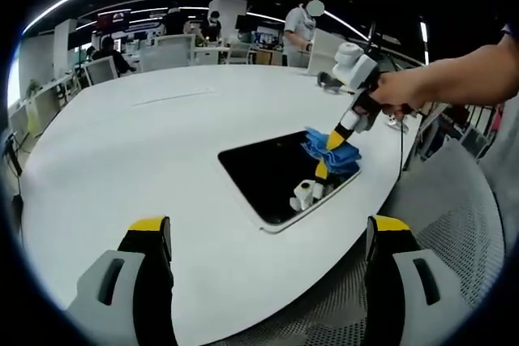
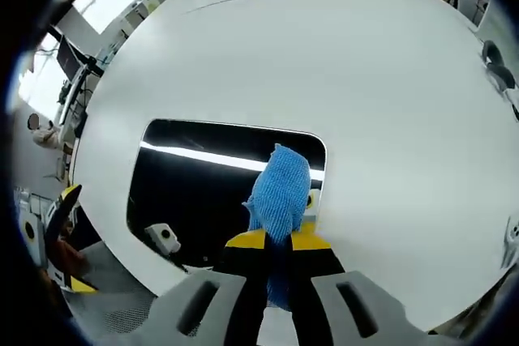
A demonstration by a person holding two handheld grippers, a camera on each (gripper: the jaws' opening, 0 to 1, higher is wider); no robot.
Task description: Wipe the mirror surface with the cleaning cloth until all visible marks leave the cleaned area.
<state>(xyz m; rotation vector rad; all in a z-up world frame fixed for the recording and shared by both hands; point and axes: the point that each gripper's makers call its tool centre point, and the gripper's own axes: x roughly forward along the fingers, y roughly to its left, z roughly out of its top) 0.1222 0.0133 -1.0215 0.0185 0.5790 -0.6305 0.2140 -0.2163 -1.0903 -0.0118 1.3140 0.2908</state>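
While the left hand-held gripper [image 1: 263, 241] hangs over the near edge of the white bench [image 1: 146, 135] with its jaws wide apart and nothing between them, the mirror [image 1: 263, 169] lies flat on the bench ahead of it, dark and reflecting ceiling lights. At the mirror's far right corner the right hand-held gripper [image 2: 278, 242], jaws closed on the blue cleaning cloth [image 2: 280, 192], presses the cloth onto the glass, a person's hand [image 1: 401, 91] gripping it.
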